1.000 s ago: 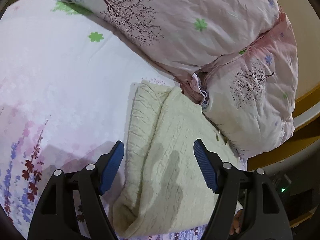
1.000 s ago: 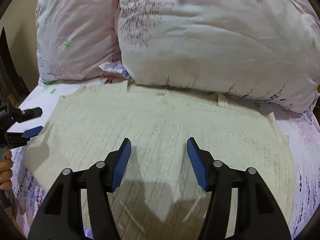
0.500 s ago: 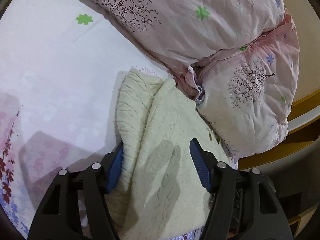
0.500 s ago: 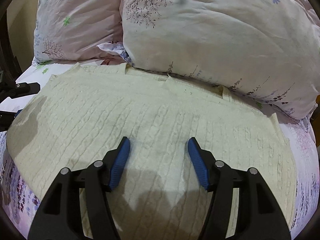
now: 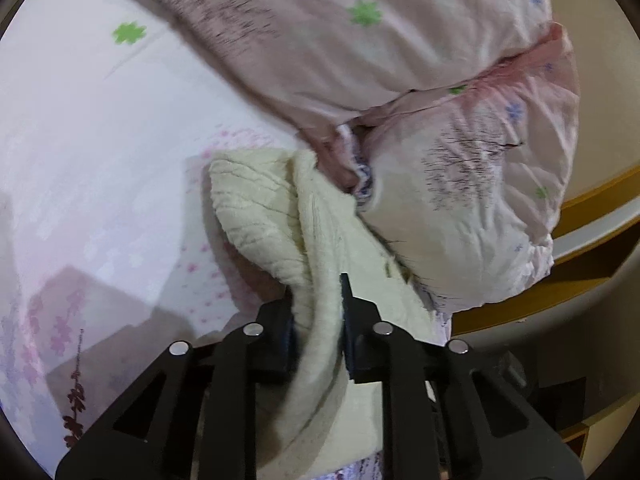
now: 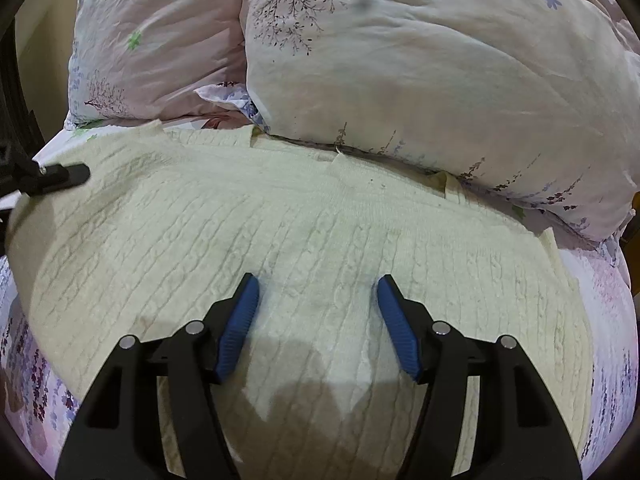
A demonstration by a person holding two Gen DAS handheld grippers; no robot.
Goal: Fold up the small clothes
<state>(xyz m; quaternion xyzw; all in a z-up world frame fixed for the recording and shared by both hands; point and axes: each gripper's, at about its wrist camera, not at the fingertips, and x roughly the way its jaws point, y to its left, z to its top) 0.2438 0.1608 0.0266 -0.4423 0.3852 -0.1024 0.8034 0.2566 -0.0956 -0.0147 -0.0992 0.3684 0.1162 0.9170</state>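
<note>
A cream cable-knit sweater lies spread on the bed below the pillows. My left gripper is shut on the sweater's left edge, and the cloth bunches up and lifts between its jaws. Part of the left gripper also shows at the left edge of the right wrist view. My right gripper is open and empty, low over the middle of the sweater, its blue pads apart.
Two pink floral pillows lie right behind the sweater, touching its far edge. The floral bedsheet stretches to the left. A wooden bed frame and the bed's edge are at the right.
My left gripper moved forward onto the sweater's edge and shut on it, and the cloth now bunches and lifts. My right gripper lowered slightly toward the sweater and stayed open.
</note>
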